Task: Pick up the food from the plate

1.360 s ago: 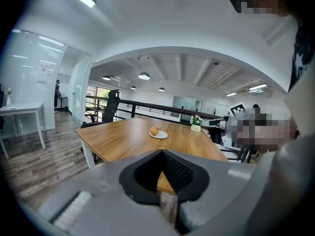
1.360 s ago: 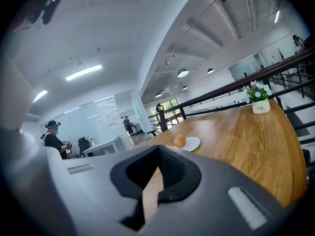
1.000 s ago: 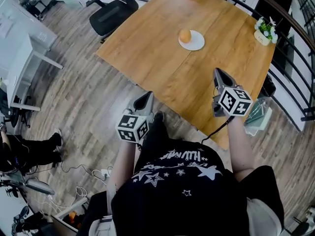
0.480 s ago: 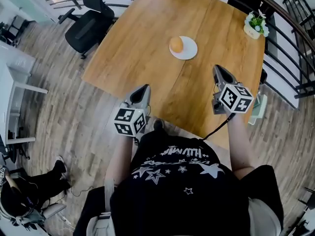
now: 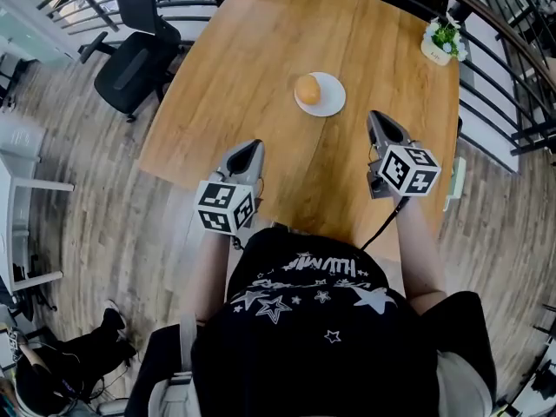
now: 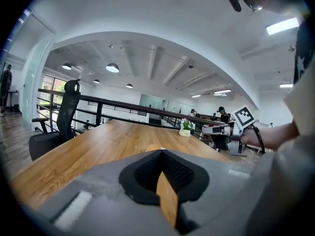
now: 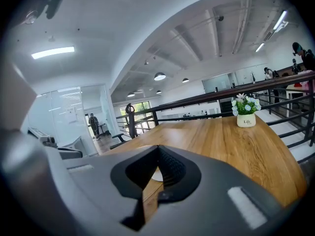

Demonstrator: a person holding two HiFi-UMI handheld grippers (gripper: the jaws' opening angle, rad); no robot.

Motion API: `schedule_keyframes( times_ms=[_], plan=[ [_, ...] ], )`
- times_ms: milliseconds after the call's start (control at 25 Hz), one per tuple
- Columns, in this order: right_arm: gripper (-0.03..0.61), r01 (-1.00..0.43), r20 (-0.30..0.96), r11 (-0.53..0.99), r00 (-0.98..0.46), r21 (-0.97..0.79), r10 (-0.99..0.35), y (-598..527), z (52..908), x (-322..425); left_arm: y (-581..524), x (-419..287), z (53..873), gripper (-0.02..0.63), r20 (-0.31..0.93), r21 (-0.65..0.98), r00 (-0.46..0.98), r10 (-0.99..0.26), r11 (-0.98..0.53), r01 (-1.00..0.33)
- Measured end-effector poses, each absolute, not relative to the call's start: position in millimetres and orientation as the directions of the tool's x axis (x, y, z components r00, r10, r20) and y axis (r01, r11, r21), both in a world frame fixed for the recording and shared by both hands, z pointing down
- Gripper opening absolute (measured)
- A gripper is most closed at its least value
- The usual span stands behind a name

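Counted one round orange food (image 5: 306, 89), sat on left part of one white plate (image 5: 332, 102), mid wooden table (image 5: 261, 50). Counted two grippers over near table edge, well apart from plate: left gripper (image 5: 251, 148) pressed together, empty; right gripper (image 5: 375, 120) pressed together, empty too. Spotted one potted plant (image 5: 439, 42) at far right corner, one black chair (image 5: 130, 63) beyond left side.
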State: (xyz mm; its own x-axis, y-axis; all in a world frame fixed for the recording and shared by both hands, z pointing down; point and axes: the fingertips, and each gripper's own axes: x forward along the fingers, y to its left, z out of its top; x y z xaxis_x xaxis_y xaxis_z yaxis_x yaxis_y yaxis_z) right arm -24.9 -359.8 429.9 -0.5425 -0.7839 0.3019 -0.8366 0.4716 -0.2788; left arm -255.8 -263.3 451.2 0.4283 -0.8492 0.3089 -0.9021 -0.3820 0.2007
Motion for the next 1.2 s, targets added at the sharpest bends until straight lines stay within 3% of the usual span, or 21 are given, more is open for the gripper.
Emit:
schedule_keyframes(
  times_ms=[1120,1200],
  plan=[
    [0.002,-0.864,0.454,0.433,-0.503,-0.258,-0.735,-430,490,-81,-378,-284,503,0.002,0.362,0.298,0.565,-0.742,-0.482,-0.824],
    [0.037,-0.859,0.469,0.448,-0.511,-0.248,-0.720,-434,498,-91,-383,-287,508,0.002,0.372,0.305,0.565,-0.737,-0.478,-0.824]
  ],
)
